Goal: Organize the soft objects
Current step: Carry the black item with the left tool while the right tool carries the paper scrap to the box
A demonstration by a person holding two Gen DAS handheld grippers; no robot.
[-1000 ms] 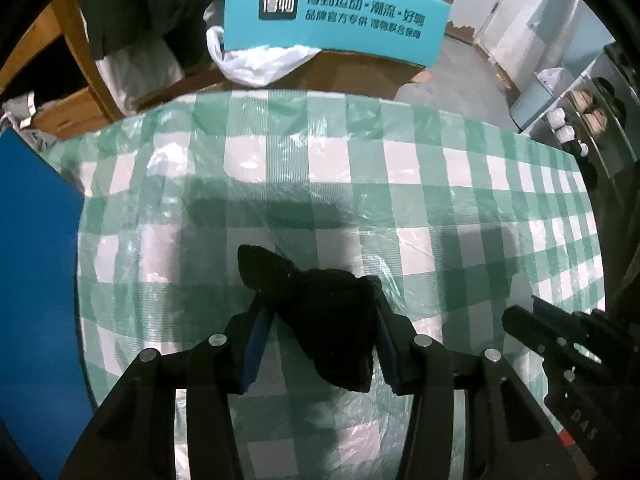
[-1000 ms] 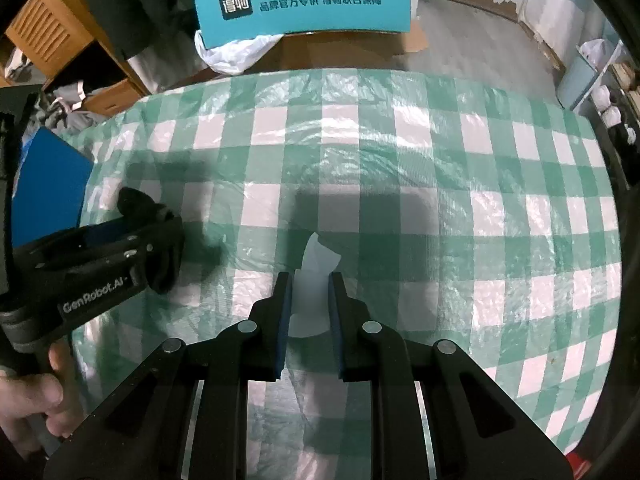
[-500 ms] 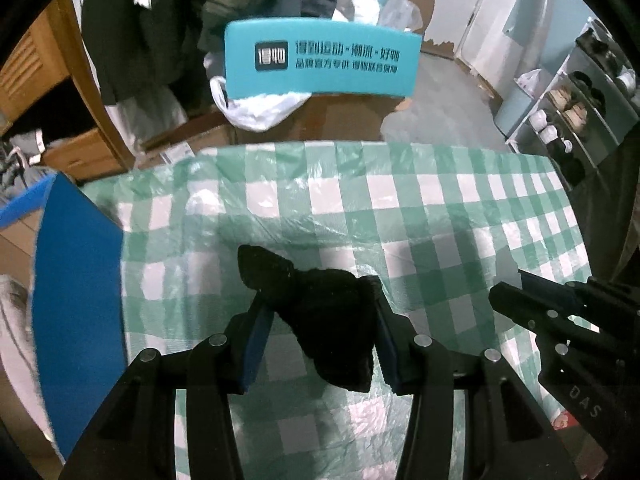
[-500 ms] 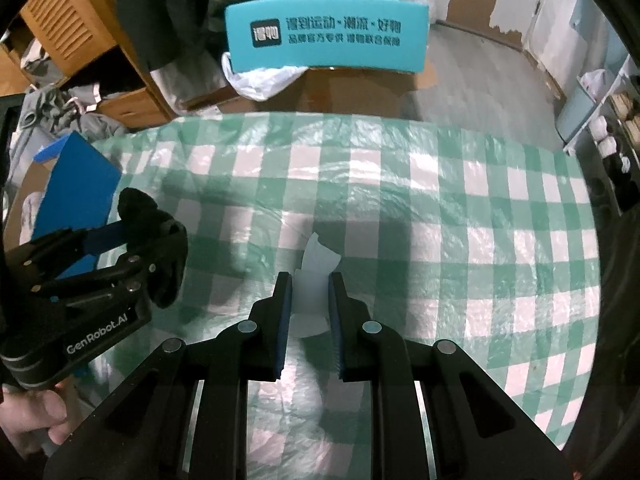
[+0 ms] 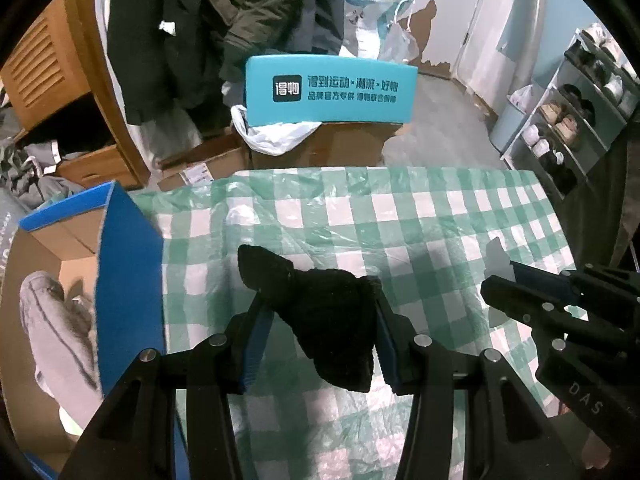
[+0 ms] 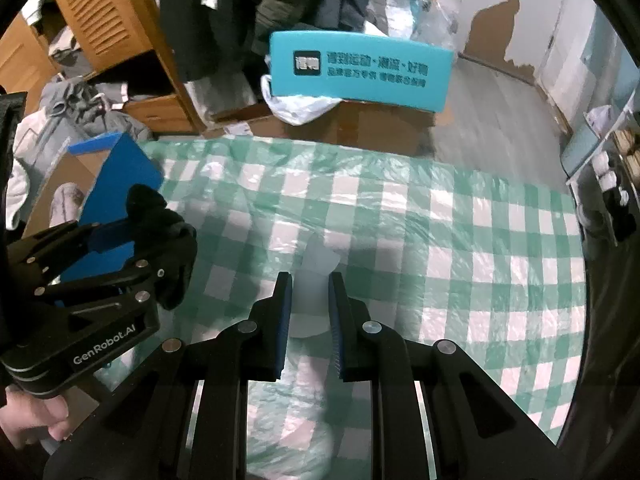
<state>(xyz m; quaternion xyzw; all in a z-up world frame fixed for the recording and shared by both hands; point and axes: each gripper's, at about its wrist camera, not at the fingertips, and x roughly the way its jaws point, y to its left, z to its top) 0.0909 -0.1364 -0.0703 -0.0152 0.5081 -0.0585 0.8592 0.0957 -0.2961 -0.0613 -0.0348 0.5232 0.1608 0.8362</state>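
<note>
Over the last second both grippers have risen well away from the green checked tablecloth (image 5: 440, 216), which now looks smaller and farther below in both wrist views. The left gripper (image 5: 320, 320), clamped on the black cloth (image 5: 324, 316), has also drifted toward the table's left edge. The blue-walled cardboard box (image 5: 128, 264), earlier only a blue slab at the frame's side, now shows its open brown interior with a grey garment (image 5: 56, 328) lying inside. The right gripper (image 6: 308, 300), pinching the white cloth (image 6: 314, 276), has lifted alongside it. More of the room has come into view: hanging dark coats (image 5: 224, 20), the wooden cabinet (image 6: 108, 20) and the shoe rack (image 5: 576, 120).
</note>
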